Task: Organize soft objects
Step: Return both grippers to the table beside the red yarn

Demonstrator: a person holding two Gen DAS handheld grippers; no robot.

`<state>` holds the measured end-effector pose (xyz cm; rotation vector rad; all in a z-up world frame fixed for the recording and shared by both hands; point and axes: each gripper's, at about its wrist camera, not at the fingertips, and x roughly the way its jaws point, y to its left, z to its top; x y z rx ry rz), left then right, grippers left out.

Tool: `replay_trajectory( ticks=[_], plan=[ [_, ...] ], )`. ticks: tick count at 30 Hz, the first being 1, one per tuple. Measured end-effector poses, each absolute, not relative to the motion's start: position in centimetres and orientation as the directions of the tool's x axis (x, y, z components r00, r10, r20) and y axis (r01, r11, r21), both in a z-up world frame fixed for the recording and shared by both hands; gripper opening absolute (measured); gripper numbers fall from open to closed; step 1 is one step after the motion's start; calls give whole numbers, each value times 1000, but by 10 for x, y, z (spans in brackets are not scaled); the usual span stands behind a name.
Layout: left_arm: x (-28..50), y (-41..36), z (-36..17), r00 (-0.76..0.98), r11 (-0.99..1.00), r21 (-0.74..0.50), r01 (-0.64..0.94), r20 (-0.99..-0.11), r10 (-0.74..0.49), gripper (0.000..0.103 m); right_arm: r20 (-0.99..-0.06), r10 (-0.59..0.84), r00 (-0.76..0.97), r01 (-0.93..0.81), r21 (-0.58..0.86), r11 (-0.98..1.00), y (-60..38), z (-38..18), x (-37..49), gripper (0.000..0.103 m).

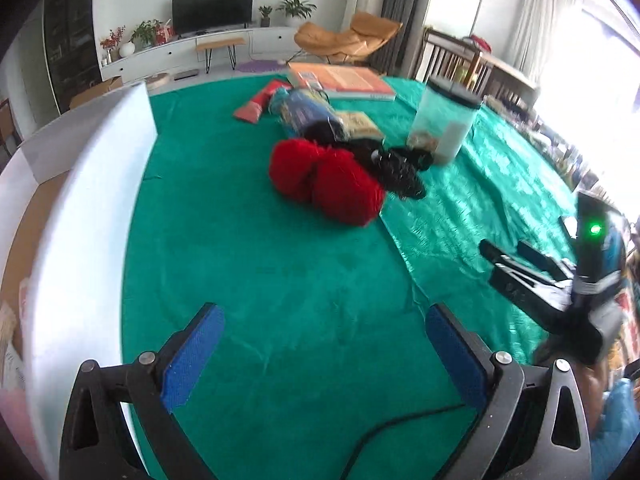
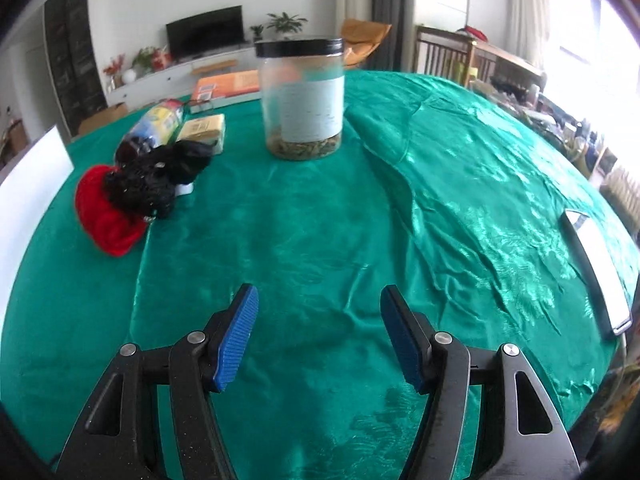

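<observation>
A red fluffy soft bundle [image 1: 326, 182] lies on the green tablecloth [image 1: 280, 280], with a black fuzzy soft item [image 1: 394, 168] touching its right side. Both also show in the right wrist view, red [image 2: 105, 216] and black [image 2: 154, 182], at the left. My left gripper [image 1: 324, 322] is open and empty, low over the cloth, well short of the red bundle. My right gripper [image 2: 318, 306] is open and empty over bare cloth; it also appears in the left wrist view [image 1: 506, 252] at the right.
A white-walled cardboard box [image 1: 88, 208] stands at the left. A clear jar with a black lid [image 2: 304, 98] stands mid-table. A blue-wrapped roll [image 1: 308, 114], a yellow packet [image 2: 202, 130], an orange book [image 1: 340, 80] lie behind. A phone [image 2: 598, 272] lies at the right edge.
</observation>
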<state>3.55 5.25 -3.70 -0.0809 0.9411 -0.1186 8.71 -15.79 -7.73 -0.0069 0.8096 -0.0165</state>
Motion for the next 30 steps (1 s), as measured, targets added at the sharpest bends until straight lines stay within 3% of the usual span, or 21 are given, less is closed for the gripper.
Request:
replay_trajectory(
  ticks=[7, 10, 30],
  plan=[
    [66, 65, -77, 570, 999, -47, -13, -821, -31, 100, -757, -35, 653, 20, -30, 999, -170, -75, 64, 67],
    [74, 66, -90, 560, 999, -26, -34, -829, -3, 100, -762, -36, 646, 25, -26, 999, -171, -80, 68, 74],
    [70, 66, -103, 586, 1000, -11, -15, -810, 0, 103, -768, -24, 640, 34, -2, 999, -174, -83, 67, 77]
  ],
)
